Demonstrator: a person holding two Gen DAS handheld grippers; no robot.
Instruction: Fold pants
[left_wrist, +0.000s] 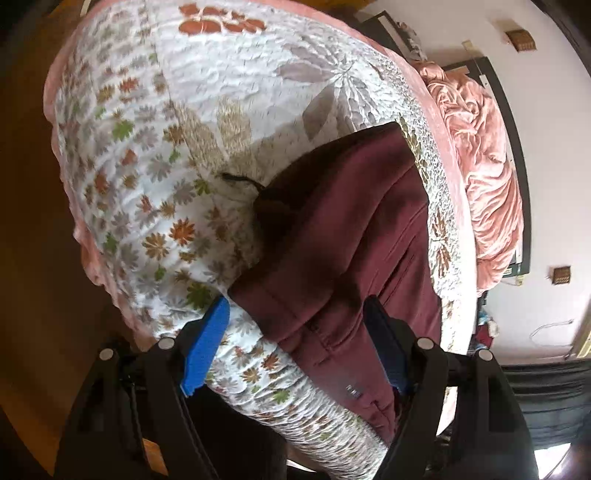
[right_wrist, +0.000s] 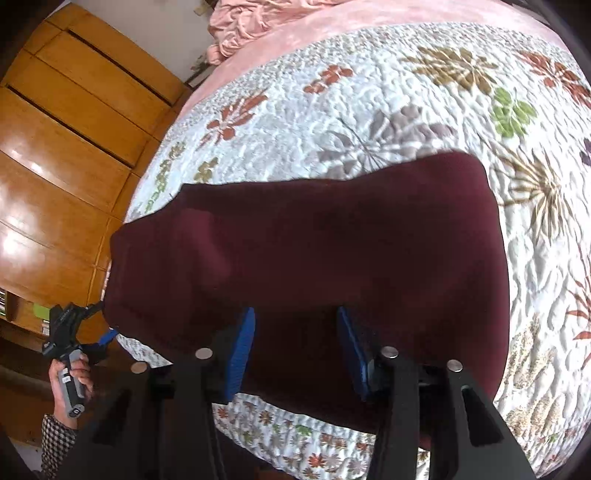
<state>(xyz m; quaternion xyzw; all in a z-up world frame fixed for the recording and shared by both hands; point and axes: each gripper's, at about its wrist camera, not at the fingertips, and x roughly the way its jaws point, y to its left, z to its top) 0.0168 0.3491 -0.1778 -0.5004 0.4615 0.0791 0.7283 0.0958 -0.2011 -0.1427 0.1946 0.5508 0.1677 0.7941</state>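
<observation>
Dark maroon pants (right_wrist: 314, 240) lie folded on a floral quilt (right_wrist: 369, 92) near the bed's front edge. In the right wrist view my right gripper (right_wrist: 295, 312) hangs over the near edge of the pants. Its blue pads (right_wrist: 242, 350) stand apart with flat cloth between them, not pinched. In the left wrist view the pants (left_wrist: 351, 229) stretch away from me. My left gripper (left_wrist: 297, 301) straddles their near corner. One blue pad (left_wrist: 207, 343) is over bare quilt (left_wrist: 166, 184) and the other is over the cloth. A hand (right_wrist: 70, 376) holds the left gripper (right_wrist: 105, 328) at the pants' left corner.
A bunched pink blanket (left_wrist: 484, 166) lies at the head of the bed, against a dark headboard (left_wrist: 517, 147). A wooden wardrobe (right_wrist: 55, 147) stands close to the bed's left side. The quilt drops off at the bed edge (left_wrist: 295, 406) just under the grippers.
</observation>
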